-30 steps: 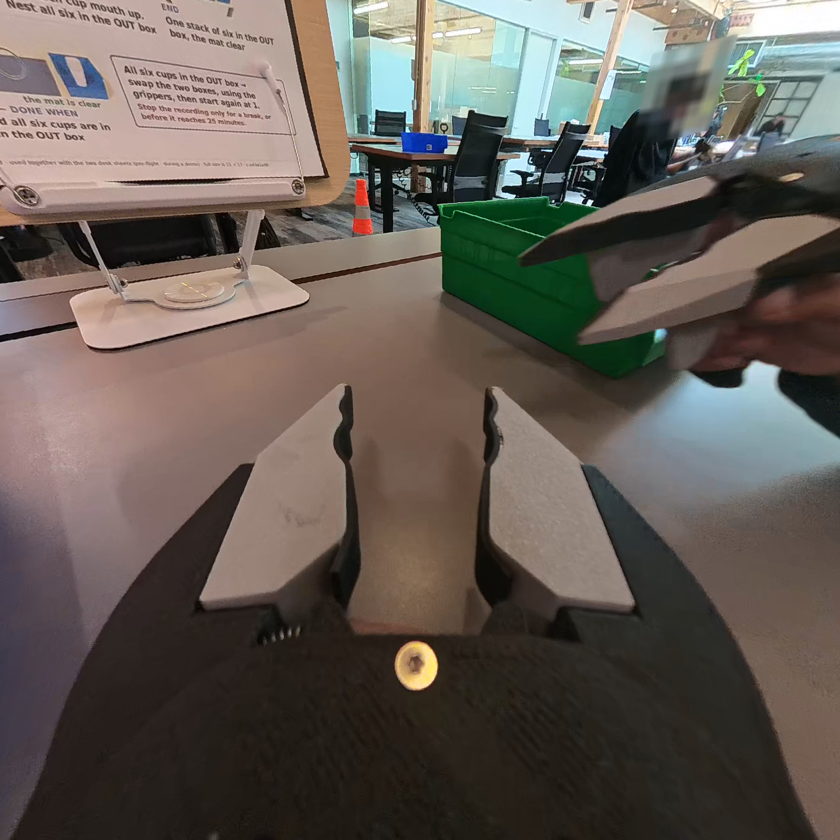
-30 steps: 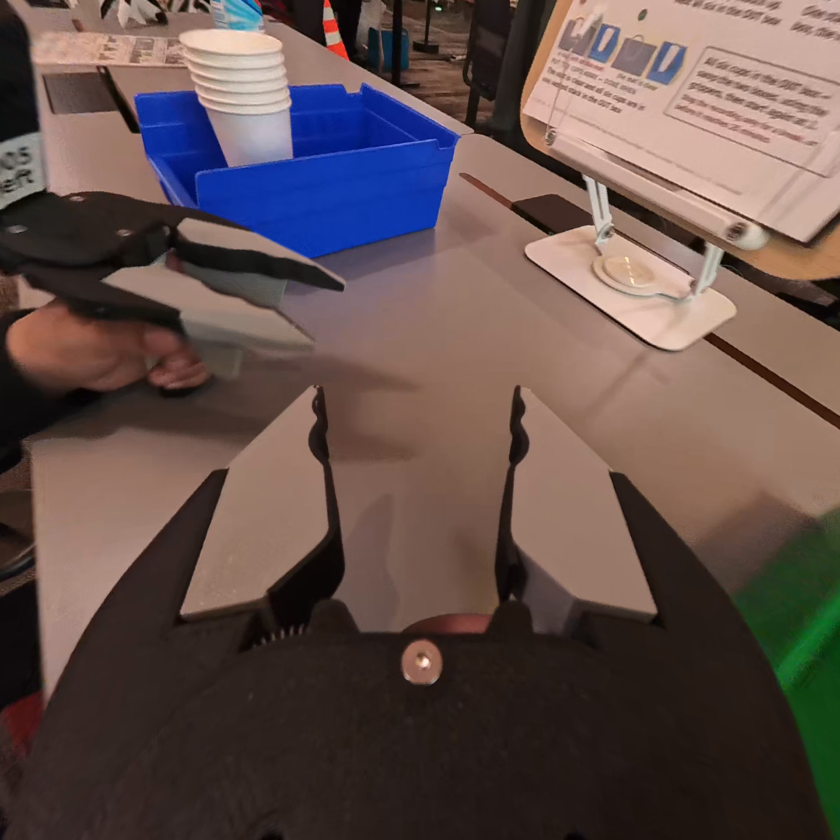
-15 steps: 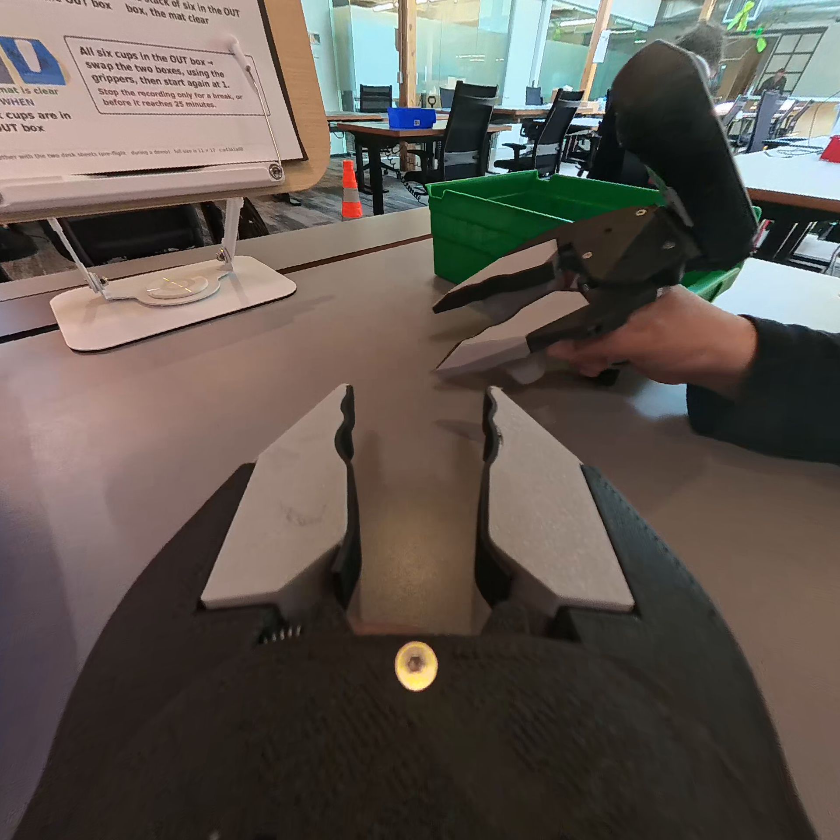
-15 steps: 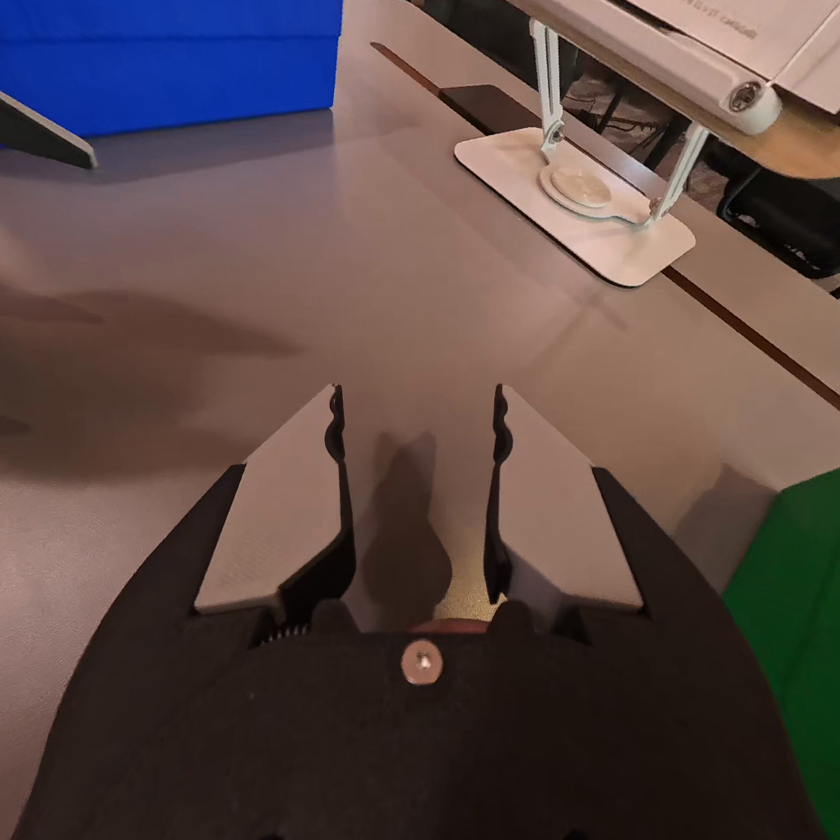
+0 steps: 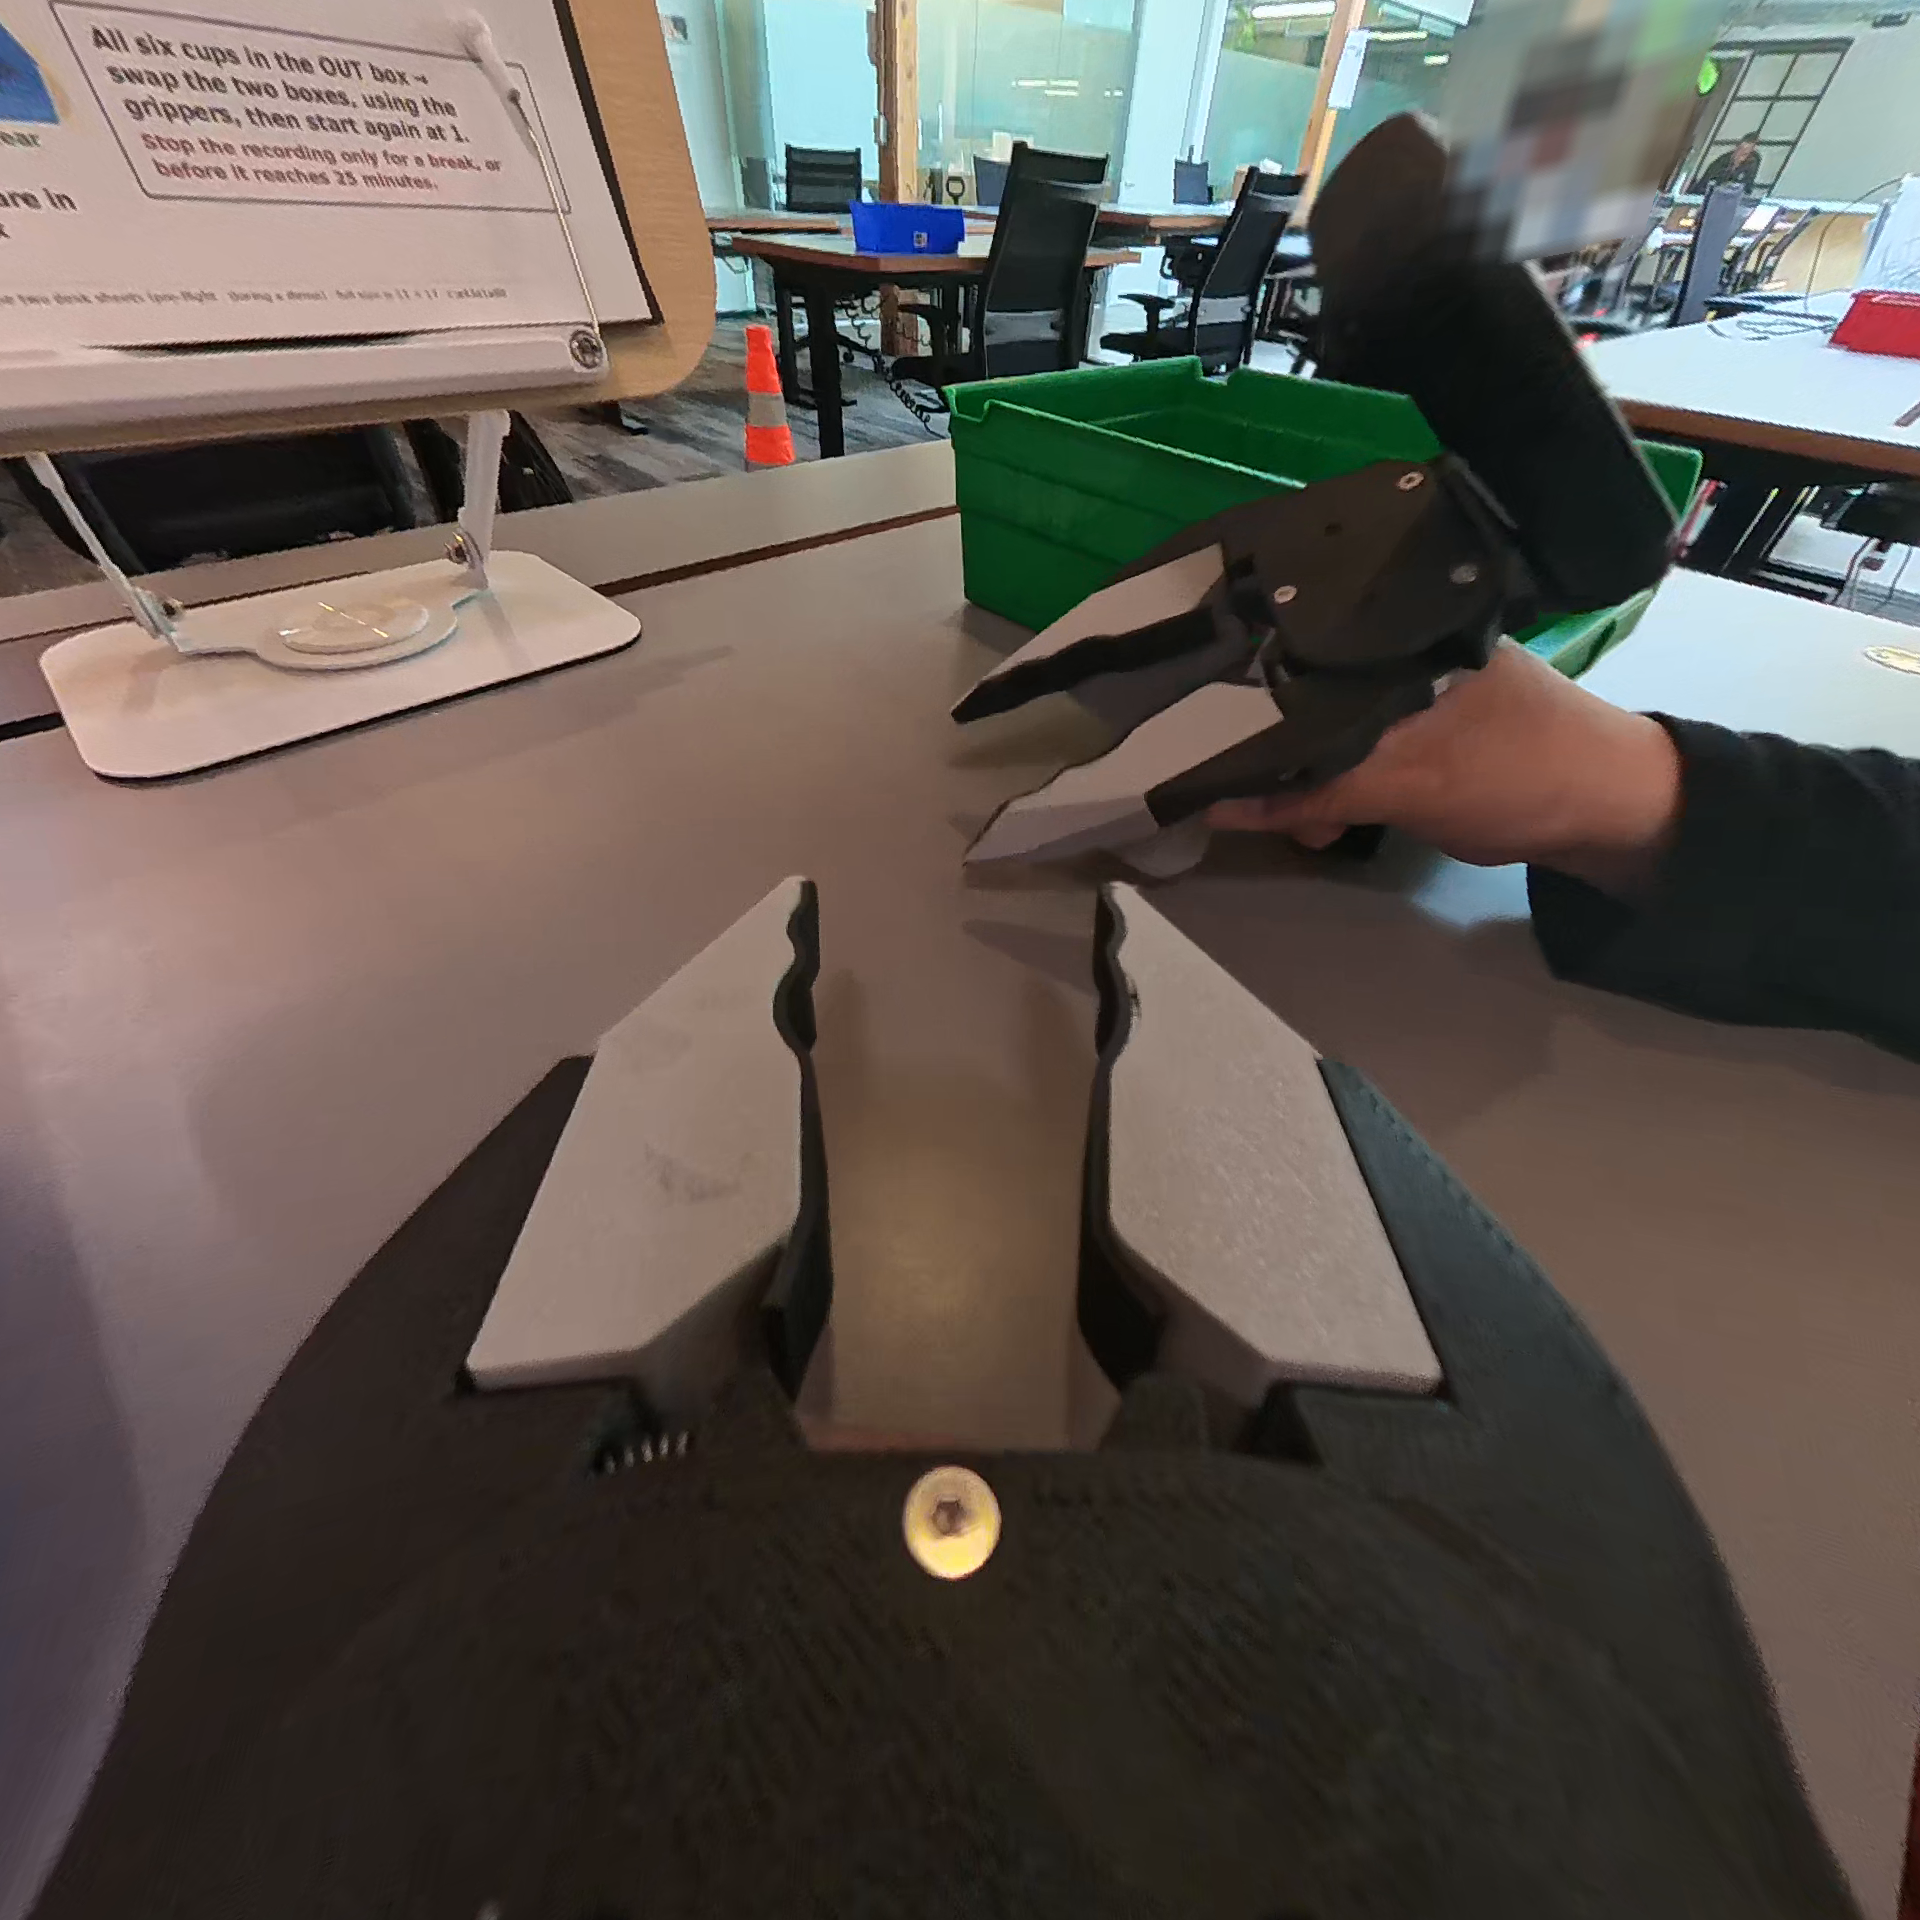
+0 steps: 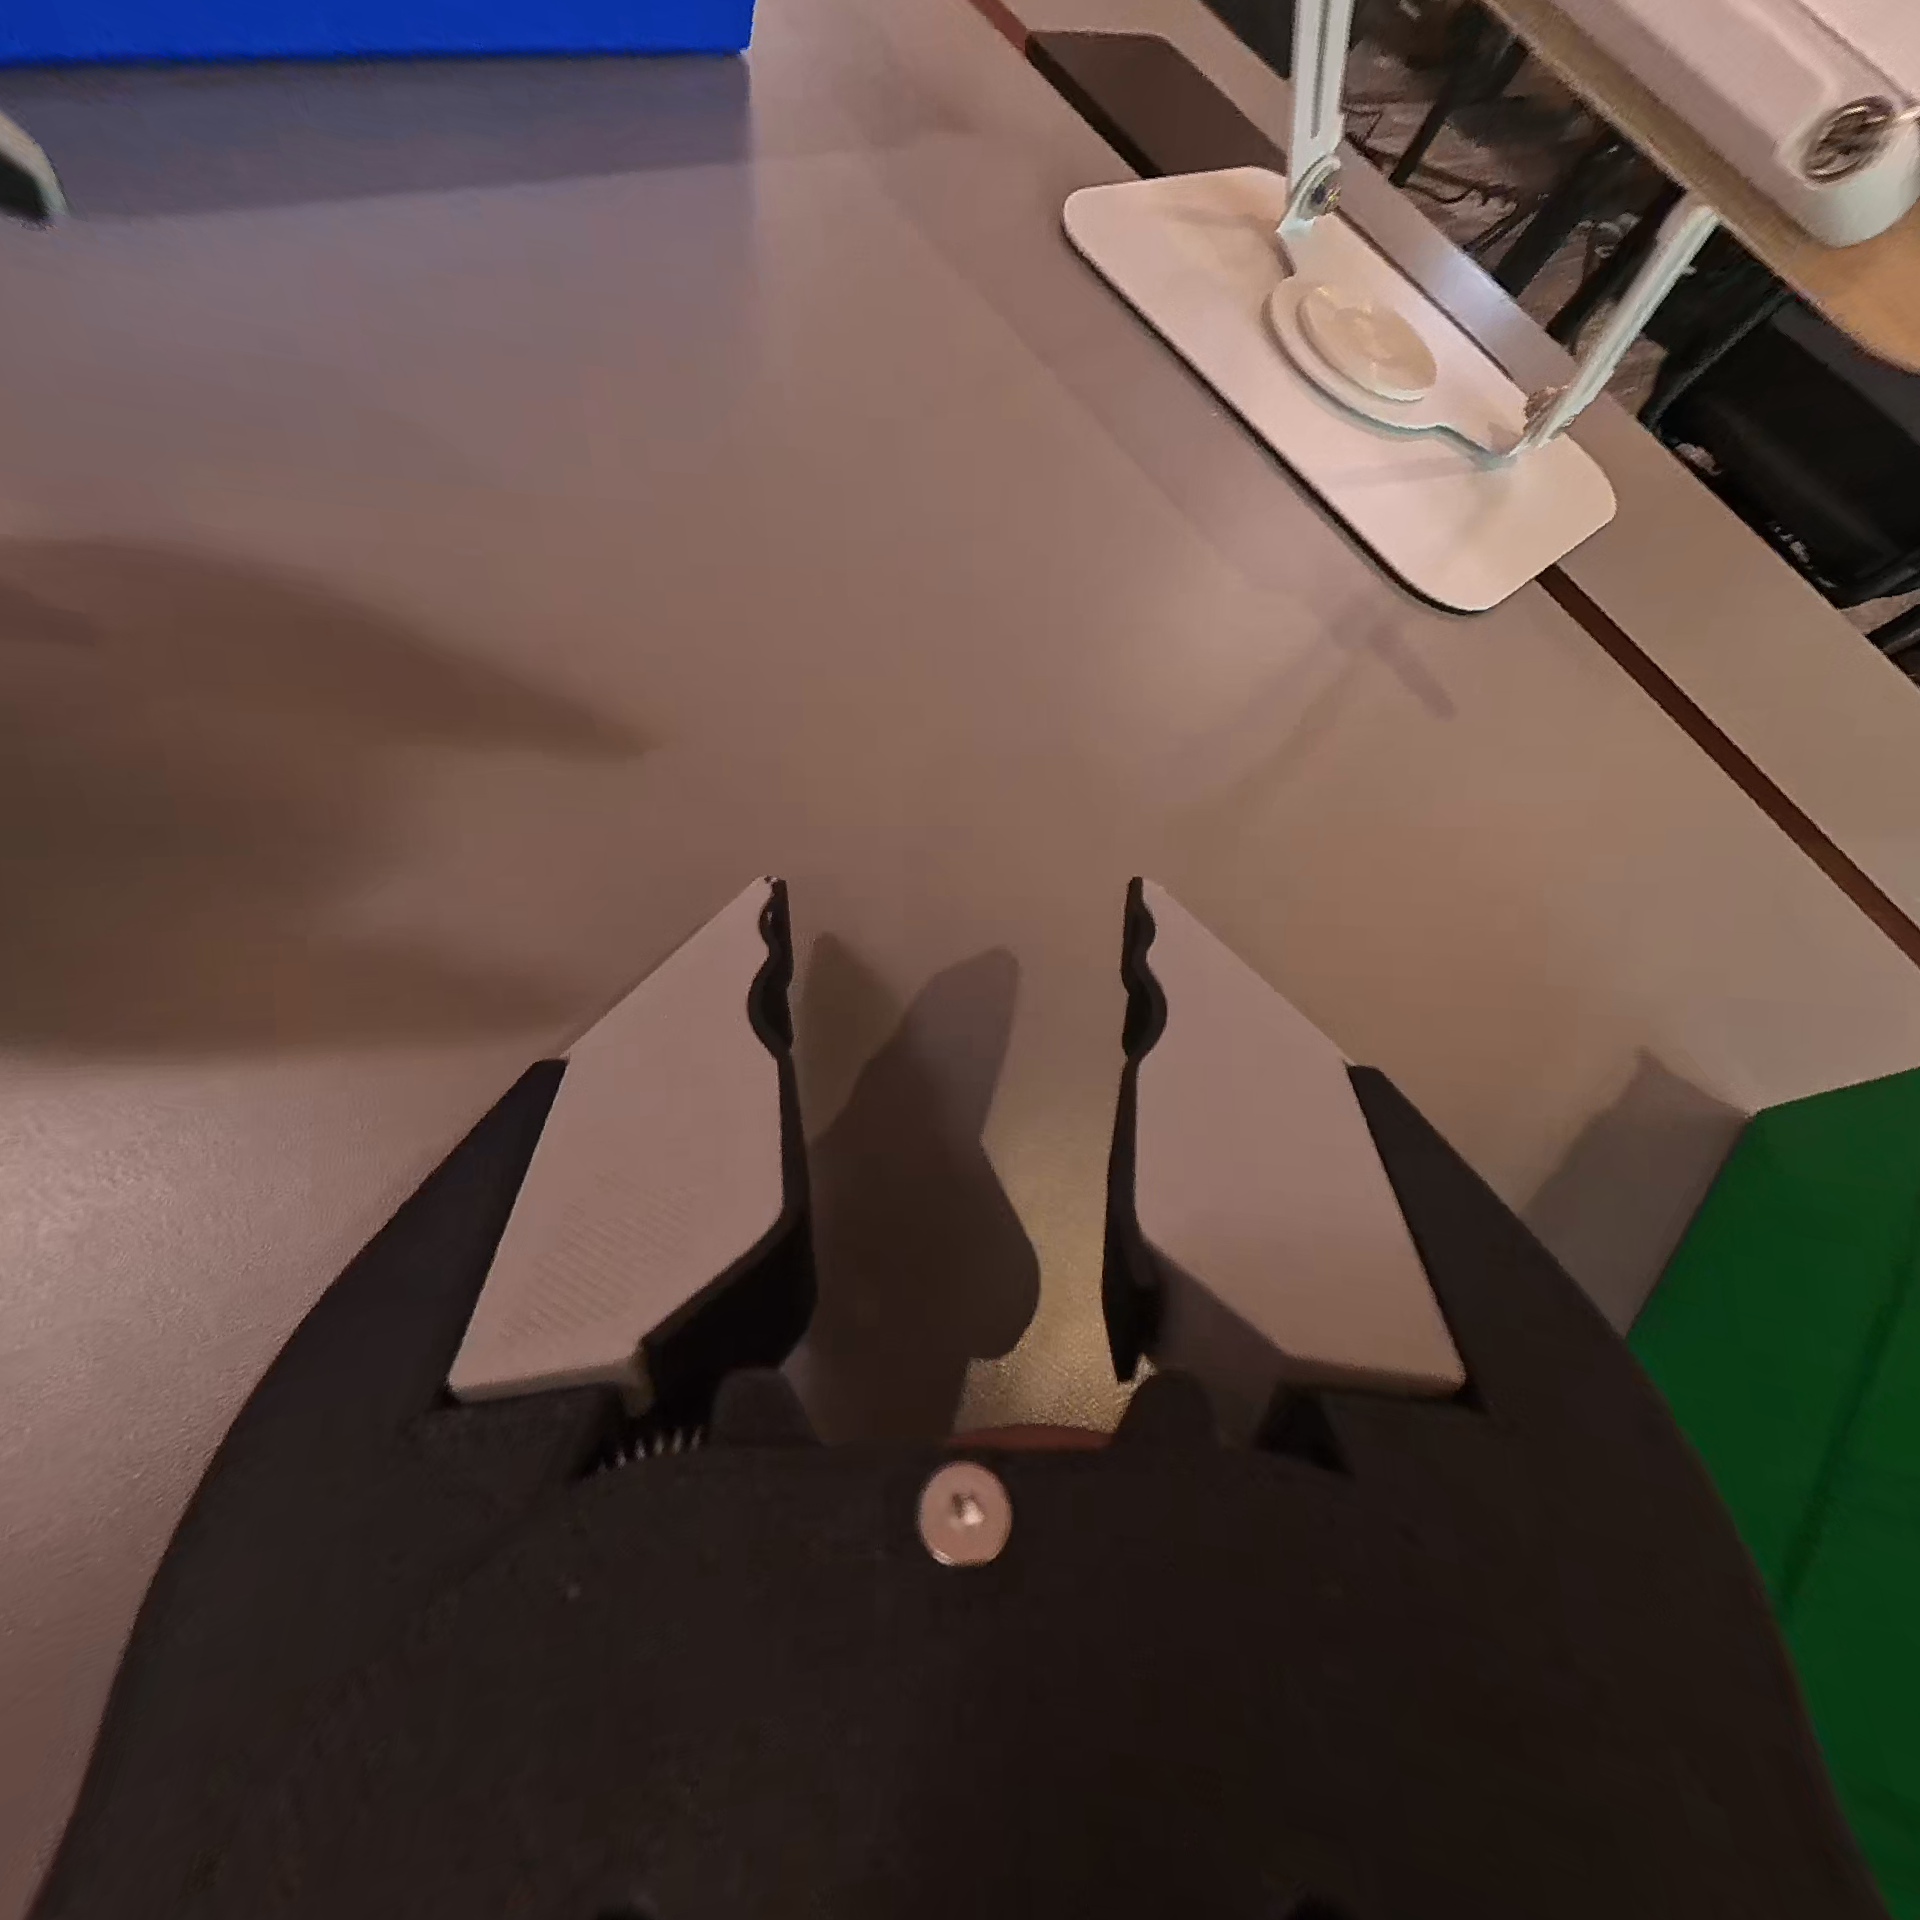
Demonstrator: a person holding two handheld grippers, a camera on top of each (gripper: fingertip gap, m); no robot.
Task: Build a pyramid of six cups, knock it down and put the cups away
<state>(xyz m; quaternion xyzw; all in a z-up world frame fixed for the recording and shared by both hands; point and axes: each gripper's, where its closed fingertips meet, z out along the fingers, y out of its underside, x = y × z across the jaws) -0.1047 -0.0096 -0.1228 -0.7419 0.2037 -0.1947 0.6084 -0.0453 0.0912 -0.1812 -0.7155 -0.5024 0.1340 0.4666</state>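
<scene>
No cups show in either view. My left gripper (image 5: 951, 904) is open and empty, low over the grey table (image 5: 416, 935). My right gripper (image 6: 951, 894) is open and empty, tilted down at the bare tabletop. It also shows in the left wrist view (image 5: 964, 787), held by a hand, its lower finger resting on the table just in front of the green bin (image 5: 1091, 488). The green bin looks empty as far as its inside shows. Only the bottom edge of the blue bin (image 6: 364, 26) shows, at the top left of the right wrist view.
A white instruction-sheet stand (image 5: 312, 644) is at the table's back edge; its base also shows in the right wrist view (image 6: 1351, 384). The green bin's corner (image 6: 1818, 1351) is close on the right gripper's right. Office desks and chairs are behind.
My right gripper has dropped to the table and tipped downward, and the blue bin with the stacked cups has left its view. My left gripper has barely moved.
</scene>
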